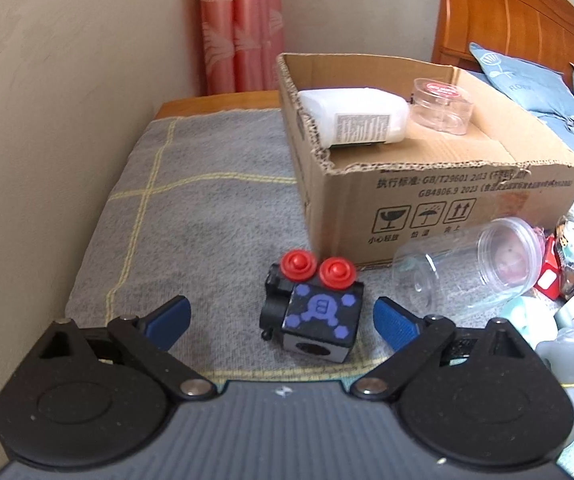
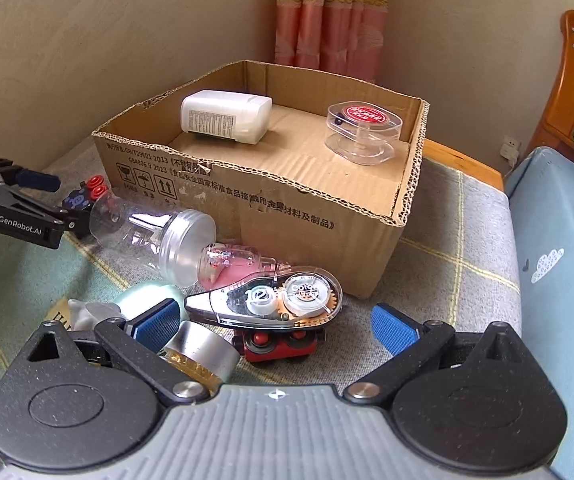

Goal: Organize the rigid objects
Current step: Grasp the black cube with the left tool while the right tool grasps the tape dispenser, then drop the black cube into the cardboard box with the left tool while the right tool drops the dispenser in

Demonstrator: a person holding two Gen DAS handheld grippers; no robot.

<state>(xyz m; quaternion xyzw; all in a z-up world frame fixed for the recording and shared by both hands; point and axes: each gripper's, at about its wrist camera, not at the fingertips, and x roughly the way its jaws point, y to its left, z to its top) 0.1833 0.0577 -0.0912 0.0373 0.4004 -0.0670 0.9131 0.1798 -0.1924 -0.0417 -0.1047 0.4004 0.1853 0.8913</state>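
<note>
A black cube toy [image 1: 313, 312] with purple marks and two red knobs lies on the grey cloth, between the wide-open blue fingers of my left gripper [image 1: 281, 318]. It also shows small in the right wrist view [image 2: 83, 196]. My right gripper [image 2: 277, 324] is open over a clear correction tape dispenser [image 2: 271, 300] that rests on a red toy [image 2: 279, 346]. The cardboard box [image 1: 427, 196] holds a white container [image 1: 359, 118] and a clear red-topped case [image 1: 443, 104].
A clear plastic jar [image 1: 471, 264] lies on its side by the box, also in the right wrist view [image 2: 159, 236]. A silver-lidded jar [image 2: 203, 354], a pink bottle [image 2: 235, 266] and a grey figurine [image 1: 571, 368] crowd the cloth. A bed [image 2: 559, 248] lies right.
</note>
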